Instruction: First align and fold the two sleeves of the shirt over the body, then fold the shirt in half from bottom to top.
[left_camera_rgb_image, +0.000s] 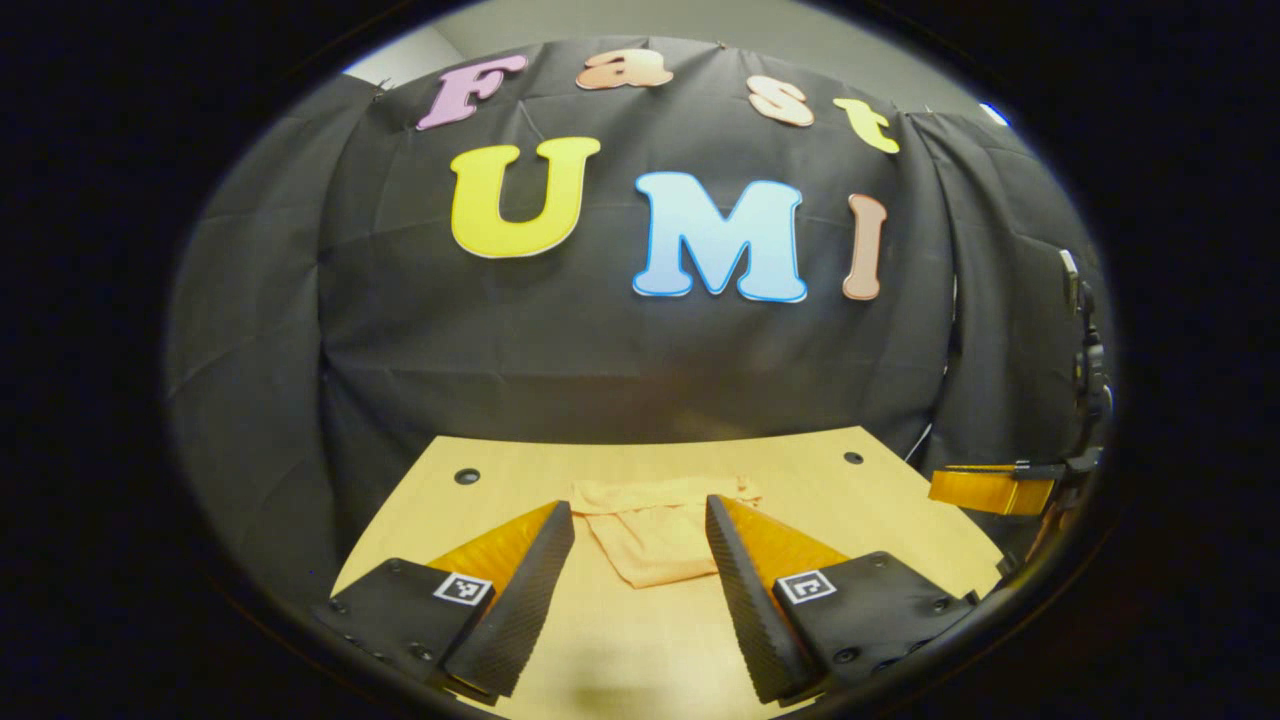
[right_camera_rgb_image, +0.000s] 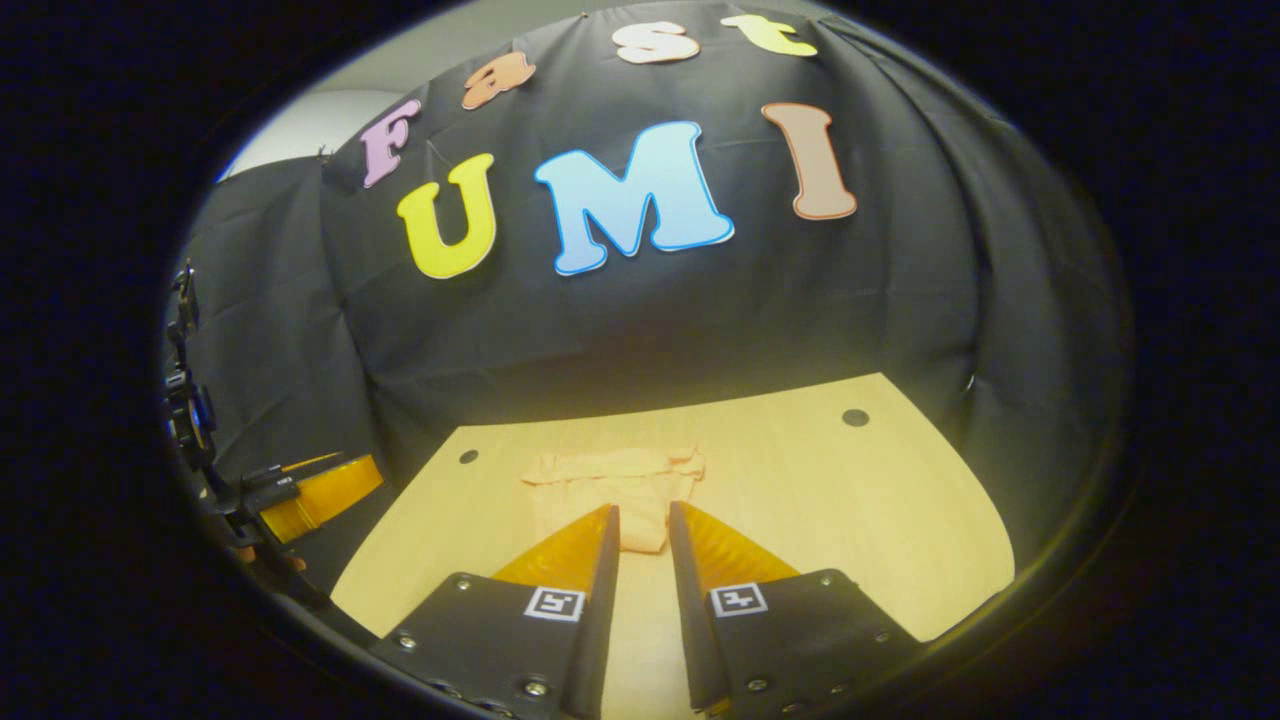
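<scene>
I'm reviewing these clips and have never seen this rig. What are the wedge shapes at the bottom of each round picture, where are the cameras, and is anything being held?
A person holds one two-finger gripper in each hand; a camera rides on each, looking along its fingers. The wedges are those fingers: the left gripper stands open, the right gripper has a narrower gap. Neither grips anything. Ahead on the wooden table lies a peach shirt, bunched into a compact shape. At the edge of each view the other gripper shows.
</scene>
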